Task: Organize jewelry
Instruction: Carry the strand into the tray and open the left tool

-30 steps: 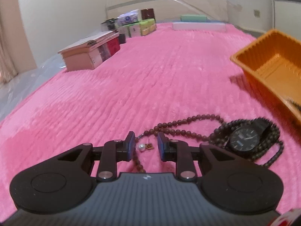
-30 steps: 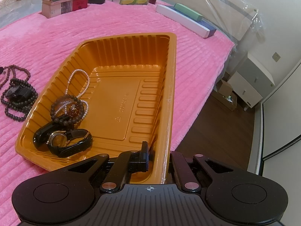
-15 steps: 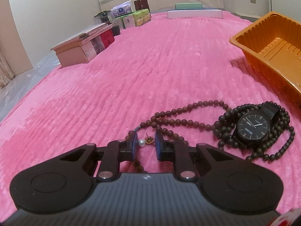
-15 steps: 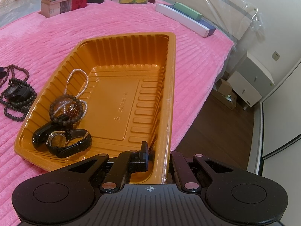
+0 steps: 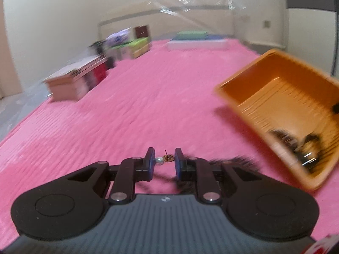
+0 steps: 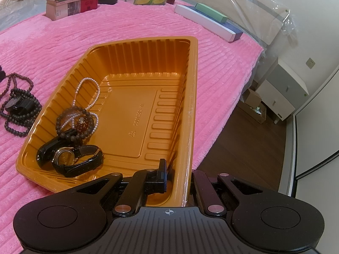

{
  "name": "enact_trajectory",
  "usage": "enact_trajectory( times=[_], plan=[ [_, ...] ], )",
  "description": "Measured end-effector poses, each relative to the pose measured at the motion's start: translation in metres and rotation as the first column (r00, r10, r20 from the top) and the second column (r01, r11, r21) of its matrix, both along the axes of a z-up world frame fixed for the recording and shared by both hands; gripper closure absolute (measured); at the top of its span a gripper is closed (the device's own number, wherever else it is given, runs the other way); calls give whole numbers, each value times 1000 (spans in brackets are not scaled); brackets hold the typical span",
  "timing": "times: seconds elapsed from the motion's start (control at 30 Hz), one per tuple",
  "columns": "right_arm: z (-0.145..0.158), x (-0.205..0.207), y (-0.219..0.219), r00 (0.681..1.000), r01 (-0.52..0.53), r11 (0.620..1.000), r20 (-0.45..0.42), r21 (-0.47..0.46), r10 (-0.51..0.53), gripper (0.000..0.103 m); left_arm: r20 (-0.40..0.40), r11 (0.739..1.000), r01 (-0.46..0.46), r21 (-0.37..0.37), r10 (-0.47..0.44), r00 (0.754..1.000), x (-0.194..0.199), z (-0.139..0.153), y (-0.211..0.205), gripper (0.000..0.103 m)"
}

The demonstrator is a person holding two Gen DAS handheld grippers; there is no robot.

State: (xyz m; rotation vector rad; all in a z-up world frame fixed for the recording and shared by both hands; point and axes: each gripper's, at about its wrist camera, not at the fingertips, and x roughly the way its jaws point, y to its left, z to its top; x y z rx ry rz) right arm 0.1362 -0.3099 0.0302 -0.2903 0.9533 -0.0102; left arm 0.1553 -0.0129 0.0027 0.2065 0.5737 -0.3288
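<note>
Earring (image 5: 163, 159) held between left hand-held gripper (image 5: 163, 160) fingers.

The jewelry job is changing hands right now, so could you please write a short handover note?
Left hand-held gripper: shut on the pearl earring, lifted off the pink blanket.
Right hand-held gripper: clamped on the orange tray wall.
Done: pearl strand, bead bracelet and two watches are in the tray.
Left: drop the earring in; then the black watch and dark bead necklaces on the blanket.

One orange tray (image 6: 191, 97), three watches (image 6: 70, 158), one pearl earring (image 5: 159, 160).
</note>
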Motion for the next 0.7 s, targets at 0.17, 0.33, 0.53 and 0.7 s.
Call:
enact_trajectory(
  times=[0.17,0.33,0.53,0.7],
  plan=[
    [0,0,0,1000,0,1000,0,1,0,98,7,989,119,-87,-119,993,-5,16,-48,86],
    [-1,0,1,1000,0,1000,0,5,0,98,6,970,223,-95,-223,975,-8,15,-97,86],
    [-1,0,0,1000,1,1000,0,12,-1,98,-21,953,291,-81,-294,956,-7,3,-135,86],
    [-1,0,-1,1000,0,1000,1,16,0,98,-31,946,316,-73,-319,947,-6,-4,-147,86]
  ],
)
